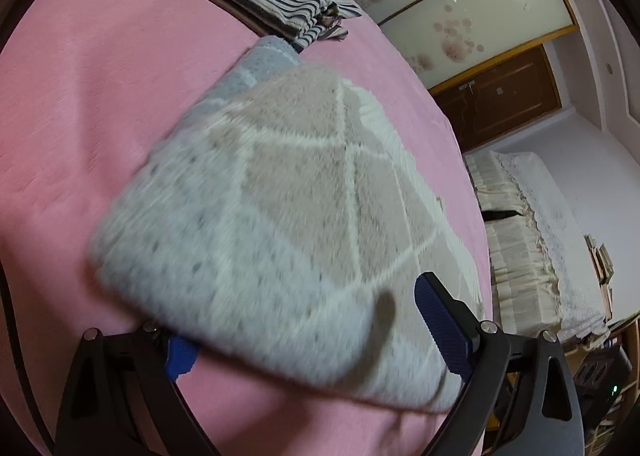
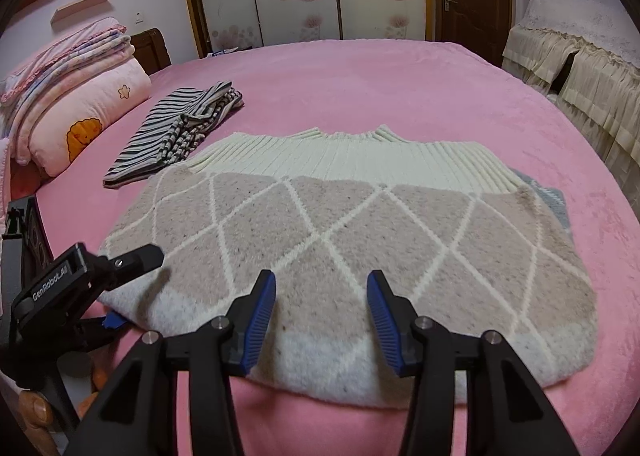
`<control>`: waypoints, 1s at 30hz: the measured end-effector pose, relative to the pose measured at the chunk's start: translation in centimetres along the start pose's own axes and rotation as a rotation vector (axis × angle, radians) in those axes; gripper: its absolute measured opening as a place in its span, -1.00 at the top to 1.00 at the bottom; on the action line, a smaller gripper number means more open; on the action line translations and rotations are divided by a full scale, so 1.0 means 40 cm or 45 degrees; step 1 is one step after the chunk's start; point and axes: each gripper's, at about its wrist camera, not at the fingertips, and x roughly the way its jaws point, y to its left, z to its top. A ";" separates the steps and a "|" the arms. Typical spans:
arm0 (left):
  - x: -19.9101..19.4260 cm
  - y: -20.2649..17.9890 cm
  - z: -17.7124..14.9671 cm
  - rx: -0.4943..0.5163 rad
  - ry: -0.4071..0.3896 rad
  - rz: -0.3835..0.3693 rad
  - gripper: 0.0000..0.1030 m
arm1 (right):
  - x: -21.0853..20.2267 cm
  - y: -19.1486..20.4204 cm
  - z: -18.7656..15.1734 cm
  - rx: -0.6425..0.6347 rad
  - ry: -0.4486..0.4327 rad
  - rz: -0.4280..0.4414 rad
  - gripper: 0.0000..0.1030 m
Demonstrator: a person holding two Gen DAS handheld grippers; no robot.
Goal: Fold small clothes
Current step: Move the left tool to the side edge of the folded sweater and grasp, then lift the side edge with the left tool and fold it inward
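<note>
Beige/white diamond-pattern sweater [image 2: 320,224], b/w striped garment [image 2: 176,132], pink bedspread [image 2: 400,80].

Left hand-held gripper [image 1: 316,320] agape; right hand-held gripper [image 2: 321,296] half-spread.

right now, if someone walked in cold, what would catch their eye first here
The diamond-patterned sweater, folded flat in the middle of the pink bedspread, dominates. The right gripper hangs open over its near edge, while the left gripper has a jaw above and a jaw below the near left corner. Behind it to the left lies a folded striped garment, with pillows at the bed's left end.
</note>
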 end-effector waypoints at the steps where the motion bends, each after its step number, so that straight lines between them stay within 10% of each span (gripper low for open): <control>1: 0.000 -0.001 0.005 -0.008 -0.005 -0.006 -0.83 | 0.004 0.005 0.003 -0.001 -0.003 -0.001 0.08; 6: 0.002 0.005 0.047 -0.097 -0.036 -0.041 -0.78 | 0.013 0.018 0.006 0.004 -0.010 0.008 0.08; 11: -0.005 0.054 0.070 -0.249 -0.052 -0.050 0.19 | 0.017 0.011 0.002 0.021 0.001 0.015 0.08; 15: -0.010 0.057 0.068 -0.217 -0.049 -0.053 0.53 | 0.014 -0.005 0.002 0.039 0.000 0.016 0.09; 30: -0.098 -0.089 0.052 0.040 -0.153 0.032 0.59 | 0.002 -0.055 0.011 0.090 -0.007 -0.005 0.19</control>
